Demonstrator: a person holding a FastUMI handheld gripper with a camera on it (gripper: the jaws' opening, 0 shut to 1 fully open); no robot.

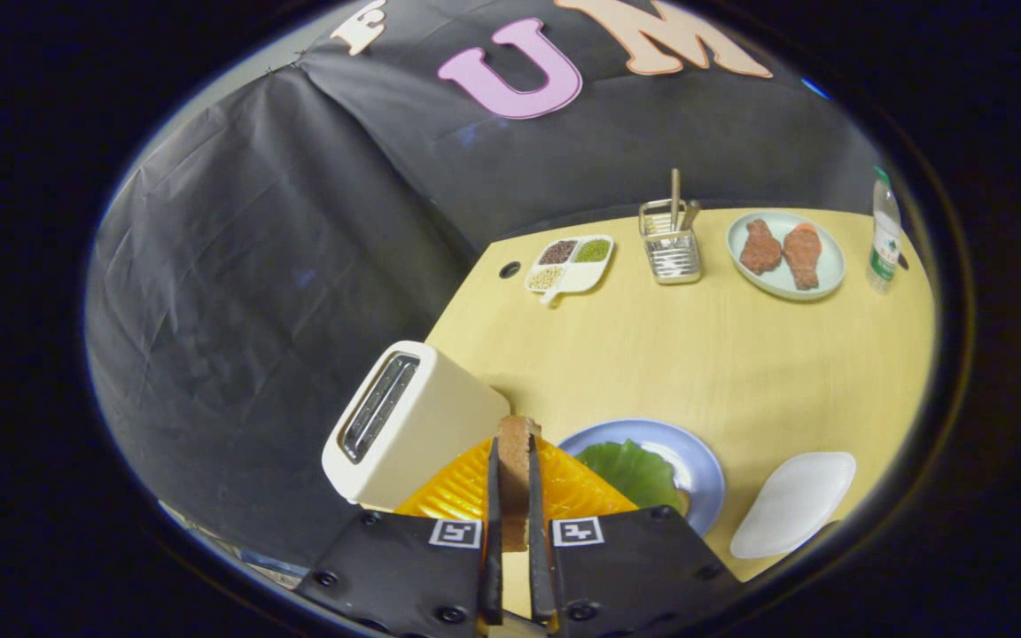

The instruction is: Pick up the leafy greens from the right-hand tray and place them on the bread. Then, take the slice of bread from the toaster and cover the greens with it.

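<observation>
Gripper (515, 496) fingers are pressed onto a slice of bread (515, 470), which stands on edge between them with its crust uppermost. To the left and just beyond the fingers sits the toaster (413, 425), its slot looking empty. To the right, on the near side of the table (697, 354), a blue plate (697, 456) carries the leafy greens (630, 470); whether bread lies under them I cannot tell. An empty white tray (794, 501) lies further right. Far across the table stand a divided dish of grains (571, 262), a wire utensil rack (670, 239), a plate with two pieces of meat (785, 252) and a bottle (884, 230).

Judging by its look, the slice is light and fairly stiff, yet soft enough to dent or crumble under a hard squeeze. Holding it across its flat faces near one edge, as it is held now, suits it; it should be tipped flat over the greens and released gently, since the leaf is limp and may slide.
</observation>
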